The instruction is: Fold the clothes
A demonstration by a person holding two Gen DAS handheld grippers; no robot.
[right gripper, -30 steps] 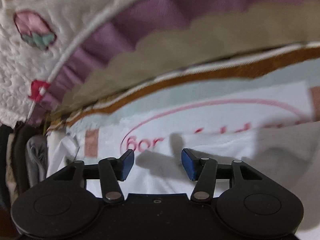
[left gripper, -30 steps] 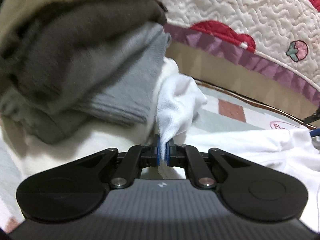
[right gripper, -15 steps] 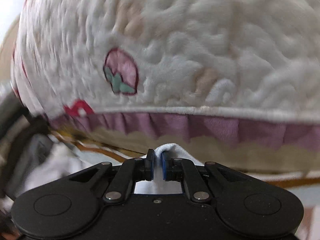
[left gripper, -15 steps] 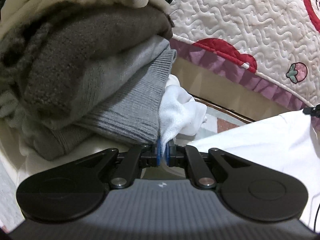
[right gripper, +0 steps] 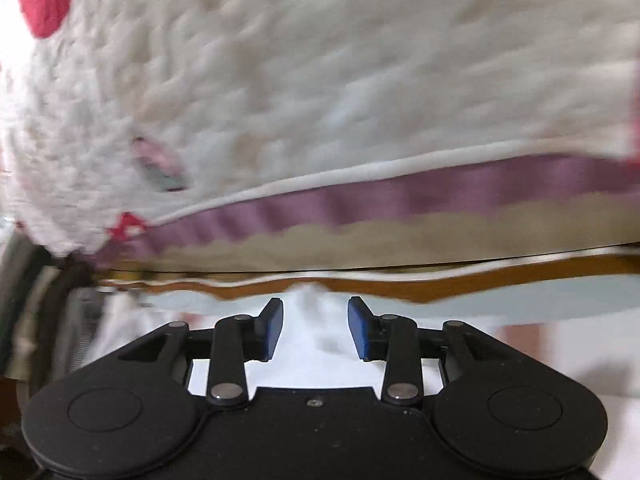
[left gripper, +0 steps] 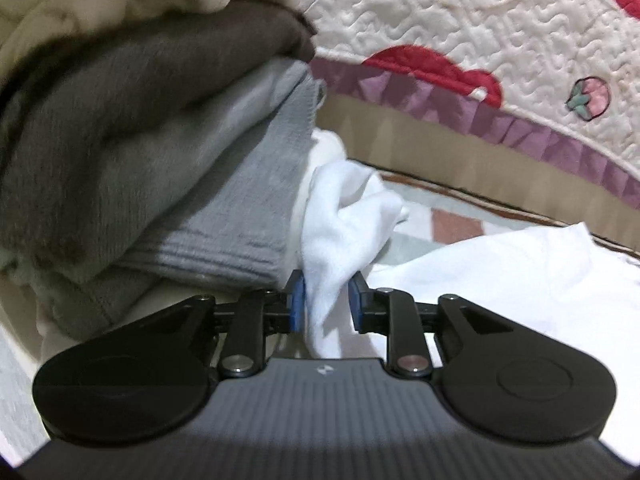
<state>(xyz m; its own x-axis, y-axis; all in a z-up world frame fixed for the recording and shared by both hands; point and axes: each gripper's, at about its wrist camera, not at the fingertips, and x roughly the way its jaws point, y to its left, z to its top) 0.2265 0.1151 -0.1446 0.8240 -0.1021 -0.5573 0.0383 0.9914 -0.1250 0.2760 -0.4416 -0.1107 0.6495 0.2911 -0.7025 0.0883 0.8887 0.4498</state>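
My left hand-held gripper (left gripper: 326, 302) has its jaws parted around a bunched corner of the white garment (left gripper: 348, 216), which runs forward and rightward across the bed beside the stacked sweaters (left gripper: 160, 152), nearer than my released right hand-held gripper (right gripper: 315, 328); I read no writing.

a cream quilt (left gripper: 460, 12) with strawberry prints (left gripper: 590, 98) and purple ruffle trim (right gripper: 440, 196) drapes behind.

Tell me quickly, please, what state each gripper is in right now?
Left gripper: open, white garment loose between its pads.
Right gripper: open, holding nothing.
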